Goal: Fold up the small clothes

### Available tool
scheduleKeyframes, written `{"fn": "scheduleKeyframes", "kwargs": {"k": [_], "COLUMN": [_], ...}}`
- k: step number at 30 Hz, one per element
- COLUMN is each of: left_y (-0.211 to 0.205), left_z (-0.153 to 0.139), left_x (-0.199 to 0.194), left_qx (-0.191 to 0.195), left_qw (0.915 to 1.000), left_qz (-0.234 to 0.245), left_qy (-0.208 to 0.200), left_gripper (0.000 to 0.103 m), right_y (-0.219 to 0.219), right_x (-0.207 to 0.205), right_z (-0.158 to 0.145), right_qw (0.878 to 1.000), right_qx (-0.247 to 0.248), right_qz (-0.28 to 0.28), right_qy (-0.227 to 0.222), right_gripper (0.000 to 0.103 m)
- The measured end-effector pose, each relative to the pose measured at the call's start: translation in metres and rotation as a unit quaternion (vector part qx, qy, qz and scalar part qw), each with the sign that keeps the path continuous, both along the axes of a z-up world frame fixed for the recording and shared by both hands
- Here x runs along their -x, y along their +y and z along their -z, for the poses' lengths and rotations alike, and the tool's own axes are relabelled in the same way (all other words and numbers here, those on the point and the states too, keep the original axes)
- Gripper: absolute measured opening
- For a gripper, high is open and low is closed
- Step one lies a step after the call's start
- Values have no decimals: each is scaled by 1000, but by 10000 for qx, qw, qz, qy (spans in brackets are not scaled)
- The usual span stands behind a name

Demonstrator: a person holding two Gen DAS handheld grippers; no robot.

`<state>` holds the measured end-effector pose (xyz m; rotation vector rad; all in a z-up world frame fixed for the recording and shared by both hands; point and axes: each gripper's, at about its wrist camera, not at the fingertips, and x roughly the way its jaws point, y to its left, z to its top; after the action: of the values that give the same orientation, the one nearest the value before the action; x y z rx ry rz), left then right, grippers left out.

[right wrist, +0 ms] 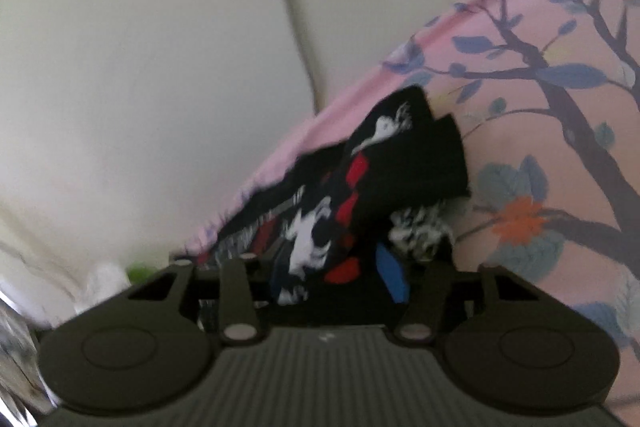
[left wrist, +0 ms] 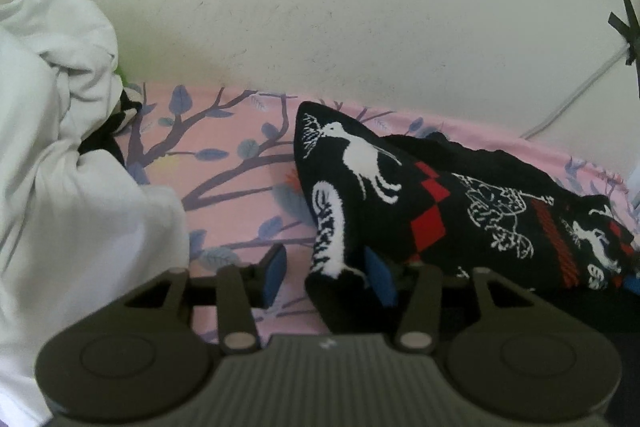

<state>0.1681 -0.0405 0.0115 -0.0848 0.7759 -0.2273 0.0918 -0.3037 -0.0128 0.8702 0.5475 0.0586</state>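
A black small garment [left wrist: 460, 195] with white bird prints and red diamonds lies crumpled on the pink floral sheet [left wrist: 224, 163], close to the wall. My left gripper [left wrist: 328, 277] is low over the sheet at the garment's near-left end. A striped fold hangs between its blue pads [left wrist: 276, 275]; the left pad stands apart from the cloth. In the blurred right wrist view the same garment [right wrist: 400, 155] is bunched in front of my right gripper [right wrist: 326, 279]. Cloth lies between its fingers and hides the left one. Its right blue pad [right wrist: 392, 275] shows beside the cloth, not pressed on it.
A heap of white cloth [left wrist: 60, 147] fills the left side, with a black-and-white piece [left wrist: 120, 115] under it. The cream wall [left wrist: 360, 7] runs close behind the bed. A grey cable [left wrist: 568, 103] and black tape [left wrist: 628, 27] are on it.
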Motion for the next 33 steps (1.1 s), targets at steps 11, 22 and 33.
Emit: {"fn": "scheduleKeyframes", "kwargs": {"k": [11, 22, 33], "left_y": [22, 16, 30], "left_z": [2, 4, -1], "left_x": [2, 3, 6], "left_qx": [751, 503, 878], "left_qw": [9971, 9987, 9961], "left_qz": [64, 24, 98], "left_qy": [56, -19, 31], "left_gripper": [54, 54, 62], "right_y": [12, 26, 184], "right_x": [-3, 9, 30], "right_z": [-18, -69, -37], "right_qw": [9990, 9701, 7284], "right_qx": [358, 1823, 5669], "right_qz": [251, 449, -3550], "right_qy": [-105, -1536, -1484], "right_gripper": [44, 8, 39]}}
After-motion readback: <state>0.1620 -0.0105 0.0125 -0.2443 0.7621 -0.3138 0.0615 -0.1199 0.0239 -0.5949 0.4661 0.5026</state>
